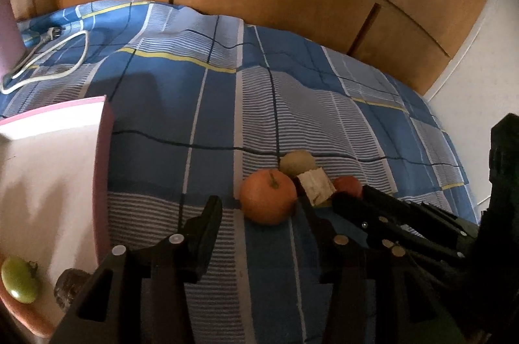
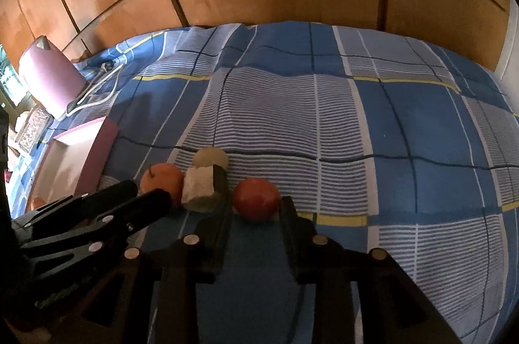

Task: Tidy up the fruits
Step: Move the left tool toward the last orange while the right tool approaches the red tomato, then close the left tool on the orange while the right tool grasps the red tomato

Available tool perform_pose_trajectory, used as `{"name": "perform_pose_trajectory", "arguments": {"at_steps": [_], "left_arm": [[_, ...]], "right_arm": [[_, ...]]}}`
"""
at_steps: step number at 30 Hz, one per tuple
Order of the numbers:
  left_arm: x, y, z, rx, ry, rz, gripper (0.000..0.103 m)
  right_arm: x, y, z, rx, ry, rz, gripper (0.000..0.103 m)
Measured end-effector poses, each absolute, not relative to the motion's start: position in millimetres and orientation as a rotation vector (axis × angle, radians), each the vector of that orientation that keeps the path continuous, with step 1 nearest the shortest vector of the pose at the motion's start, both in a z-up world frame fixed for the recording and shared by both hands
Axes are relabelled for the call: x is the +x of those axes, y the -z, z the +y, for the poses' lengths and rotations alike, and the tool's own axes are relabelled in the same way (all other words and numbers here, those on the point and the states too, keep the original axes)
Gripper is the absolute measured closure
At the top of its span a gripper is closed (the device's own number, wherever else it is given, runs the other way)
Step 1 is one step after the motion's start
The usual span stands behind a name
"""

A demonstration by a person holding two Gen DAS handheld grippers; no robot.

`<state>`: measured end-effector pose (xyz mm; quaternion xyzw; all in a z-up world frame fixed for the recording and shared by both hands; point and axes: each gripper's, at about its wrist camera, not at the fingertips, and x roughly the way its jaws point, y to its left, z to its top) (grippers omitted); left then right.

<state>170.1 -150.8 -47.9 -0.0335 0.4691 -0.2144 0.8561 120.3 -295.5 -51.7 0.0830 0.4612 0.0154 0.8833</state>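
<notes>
An orange fruit with a stalk (image 1: pixel 268 196) (image 2: pixel 162 178) lies on the blue checked bedspread (image 1: pixel 227 116). My left gripper (image 1: pixel 258 200) (image 2: pixel 149 193) is open, and the orange sits just ahead of its tips. Behind the orange are a pale green round fruit (image 1: pixel 297 162) (image 2: pixel 211 157) and a pale cut chunk with a green rind (image 1: pixel 316 186) (image 2: pixel 199 186). A red round fruit (image 2: pixel 257 198) (image 1: pixel 348 185) rests on the bedspread right at the tips of my right gripper (image 2: pixel 254 193) (image 1: pixel 352 198). That gripper is open, one finger on either side of the red fruit.
A pink open box (image 1: pixel 100 149) (image 2: pixel 97 146) stands at the left and holds a green fruit (image 1: pixel 19 284) and a dark brown one (image 1: pixel 68 287). A pink kettle (image 2: pixel 48 78) and a white cable (image 1: pixel 48 65) lie farther back. Wooden wardrobe doors (image 1: pixel 275 3) close off the far side of the bed.
</notes>
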Motion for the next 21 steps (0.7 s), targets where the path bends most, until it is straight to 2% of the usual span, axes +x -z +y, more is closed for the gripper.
{"name": "perform_pose_trajectory", "arguments": {"at_steps": [16,17,21], "left_arm": [[180.1,57.5,-159.5,-0.098,0.496,1.012,0.058],[180.0,57.3,-159.9,-0.091,0.491,1.008,0.064],[175.9,57.3,-157.9,-0.08,0.497,0.999,0.064]], "right_arm": [[111.8,51.1,-302.7,0.167,-0.027,0.95,0.075],[111.5,51.4,-302.7,0.169,-0.027,0.95,0.075],[111.6,51.2,-301.9,0.164,-0.028,0.951,0.075]]}}
